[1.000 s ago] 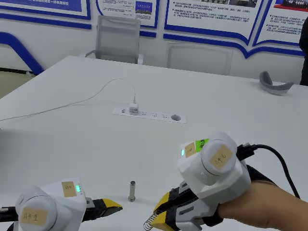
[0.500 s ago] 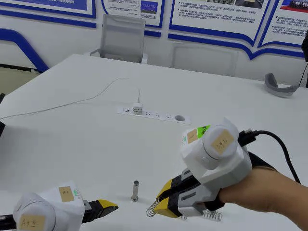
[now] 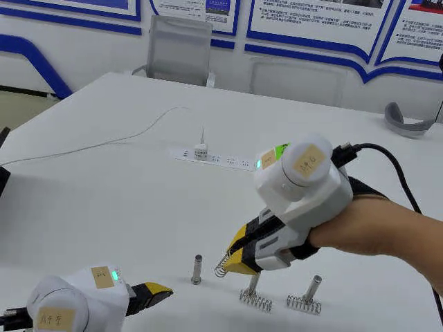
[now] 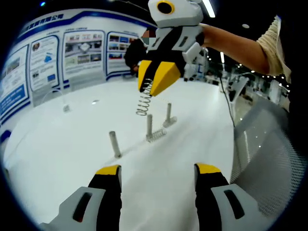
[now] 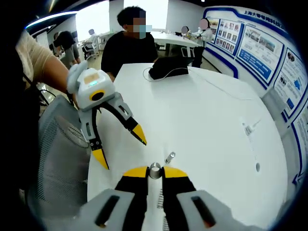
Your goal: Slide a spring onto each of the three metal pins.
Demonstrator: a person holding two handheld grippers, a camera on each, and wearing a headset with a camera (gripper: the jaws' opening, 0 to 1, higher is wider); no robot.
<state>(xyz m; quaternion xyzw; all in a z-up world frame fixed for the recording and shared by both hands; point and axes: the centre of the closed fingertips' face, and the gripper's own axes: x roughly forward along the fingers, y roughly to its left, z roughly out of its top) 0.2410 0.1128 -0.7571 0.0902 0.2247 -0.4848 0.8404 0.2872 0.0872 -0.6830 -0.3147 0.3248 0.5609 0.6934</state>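
Presently the coiled steel spring (image 3: 221, 267) is pinched between the closed yellow tips of the right gripper (image 3: 234, 259), its free end hanging just right of the bare short metal pin (image 3: 197, 268). Farther right stand a second pin (image 3: 254, 282) and a third pin (image 3: 313, 286), each with a spring at its foot. Near left, the left gripper (image 4: 156, 173) hovers over the white table (image 3: 124, 194), jaws spread wide.

Left gripper (image 3: 156, 294): body cut off at 7 o'clock, head view. Middle pin (image 3: 253, 285): top hidden behind right gripper (image 3: 231, 257). Spring (image 3: 221, 267): upper coils hidden between its fingers (image 3: 243, 263).
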